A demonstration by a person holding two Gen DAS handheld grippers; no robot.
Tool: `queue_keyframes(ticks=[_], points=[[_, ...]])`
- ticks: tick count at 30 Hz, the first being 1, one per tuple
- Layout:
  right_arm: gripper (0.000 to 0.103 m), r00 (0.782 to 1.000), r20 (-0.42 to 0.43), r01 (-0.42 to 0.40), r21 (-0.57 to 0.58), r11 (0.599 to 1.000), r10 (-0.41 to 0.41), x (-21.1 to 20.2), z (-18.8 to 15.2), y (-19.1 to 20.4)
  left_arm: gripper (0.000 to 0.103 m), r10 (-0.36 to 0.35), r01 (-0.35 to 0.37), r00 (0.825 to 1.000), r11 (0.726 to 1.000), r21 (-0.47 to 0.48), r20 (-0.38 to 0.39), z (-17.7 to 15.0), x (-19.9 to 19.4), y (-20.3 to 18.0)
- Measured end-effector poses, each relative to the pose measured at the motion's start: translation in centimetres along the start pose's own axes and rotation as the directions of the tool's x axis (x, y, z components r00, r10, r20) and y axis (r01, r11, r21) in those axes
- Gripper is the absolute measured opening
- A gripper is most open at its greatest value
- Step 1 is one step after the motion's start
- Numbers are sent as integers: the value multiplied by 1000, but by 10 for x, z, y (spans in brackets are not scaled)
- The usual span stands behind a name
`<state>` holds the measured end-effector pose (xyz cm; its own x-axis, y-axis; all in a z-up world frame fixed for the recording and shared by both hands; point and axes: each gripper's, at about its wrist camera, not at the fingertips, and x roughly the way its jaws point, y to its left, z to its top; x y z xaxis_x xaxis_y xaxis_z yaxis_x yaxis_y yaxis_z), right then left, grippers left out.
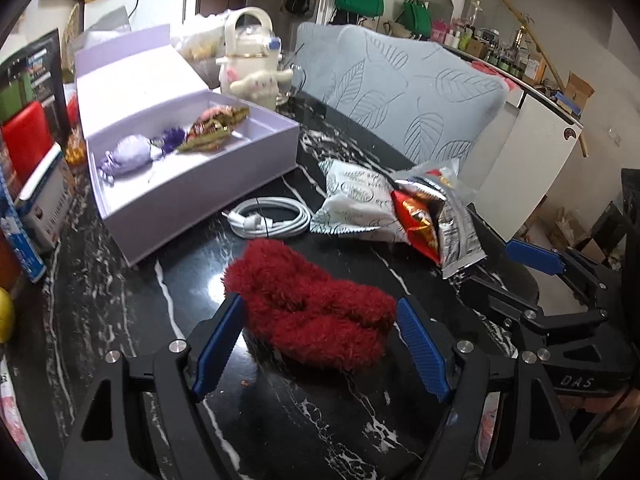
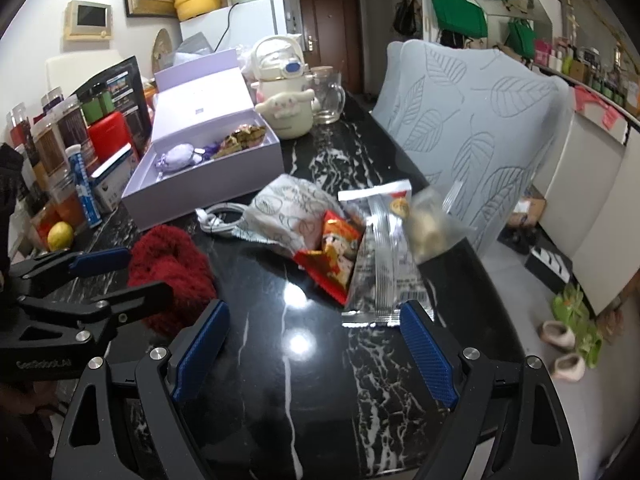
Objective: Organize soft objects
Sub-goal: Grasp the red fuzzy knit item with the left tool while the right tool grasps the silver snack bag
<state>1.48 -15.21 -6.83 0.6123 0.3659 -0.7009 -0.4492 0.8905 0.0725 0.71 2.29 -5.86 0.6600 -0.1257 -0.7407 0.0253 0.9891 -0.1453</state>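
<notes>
Left gripper (image 1: pixel 316 344): blue-padded tongs spread wide, fuzzy dark-red knitted bundle (image 1: pixel 312 312) lying on black white-veined marble table (image 1: pixel 120 300) between the pads; pads look just clear of the yarn, nothing pinched.

Right gripper (image 2: pixel 316 356): tongs spread too, bare tabletop between them. Silver foil snack packet (image 2: pixel 378 268) just past its right pad, approx 1 o'clock; red bundle at approx 10 o'clock in right wrist view, beside the left gripper.

From red bundle in left wrist view:
- coiled white cable (image 1: pixel 272 216) at 12, near
- white printed pouch (image 1: pixel 352 204) w/ red snack wrapper (image 1: pixel 416 220) at 1–2
- open lilac cardboard box (image 1: pixel 224 184) at 11, holding pale purple fabric sachet (image 1: pixel 128 156) & a gold-red wrapped item (image 1: pixel 216 128)
</notes>
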Motion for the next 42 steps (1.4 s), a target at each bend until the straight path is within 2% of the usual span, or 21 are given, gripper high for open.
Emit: queue_keyframes(ticks=[7,18,19,20,22,30,34,38,40,42], points=[[88,1000,-11,12,16,1000,-12,10,-5,-10,78,0,0,1000,1000,-12,-27,3,25,6],[88,999,7,46,84,995,-47,23,10,-42,78,-8,8,1000,1000,18,-10,22,43,6],[84,999,0,45,87,995,-45,25,11,-44,78,-13,13,1000,1000,12,-13,24,43,7],[77,999,-9,44,90,995,-43,28,13,-47,78,-19,19,1000,1000,8,-10,25,42,7],[71,999,-20,40,95,995,-38,33,15,-51,78,-22,22,1000,1000,8,-3,29,40,8],[65,999,-14,43,90,995,-42,49,28,-60,78,-24,24,999,1000,9,23,43,33,1],[55,999,-40,23,89,996,-19,62,32,-61,78,17,-17,1000,1000,24,-1,43,45,0],[55,997,-67,31,81,996,-25,70,32,-61,78,80,-78,994,997,26,-68,35,62,2],[55,994,-106,3,104,995,8,78,30,-63,78,111,-109,990,994,18,-91,32,67,5],[55,995,-100,8,95,995,1,79,28,-62,78,126,-126,986,992,5,-114,30,72,10]])
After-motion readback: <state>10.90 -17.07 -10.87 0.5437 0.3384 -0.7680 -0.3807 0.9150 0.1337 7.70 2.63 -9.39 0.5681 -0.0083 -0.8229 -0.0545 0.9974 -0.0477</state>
